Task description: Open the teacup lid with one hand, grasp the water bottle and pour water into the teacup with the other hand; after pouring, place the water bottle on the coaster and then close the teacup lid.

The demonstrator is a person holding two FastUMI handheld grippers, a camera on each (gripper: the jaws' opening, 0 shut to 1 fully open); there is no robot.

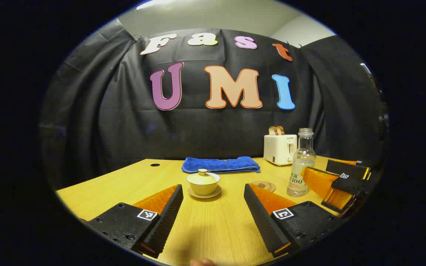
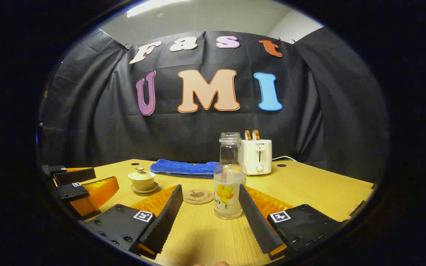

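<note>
**Two tools wide open, holding nothing**

The left tool (image 1: 213,207) gaped wide, with the lidded teacup (image 1: 203,183) just ahead of it. The right tool (image 2: 210,208) gaped too, the water bottle (image 2: 229,177) standing between its tips, the coaster (image 2: 198,196) just beside.

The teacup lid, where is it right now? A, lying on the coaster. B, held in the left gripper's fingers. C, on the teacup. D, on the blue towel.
C: the lid sits on the teacup, while the left gripper is open and short of it, and the coaster and towel hold nothing.
</note>
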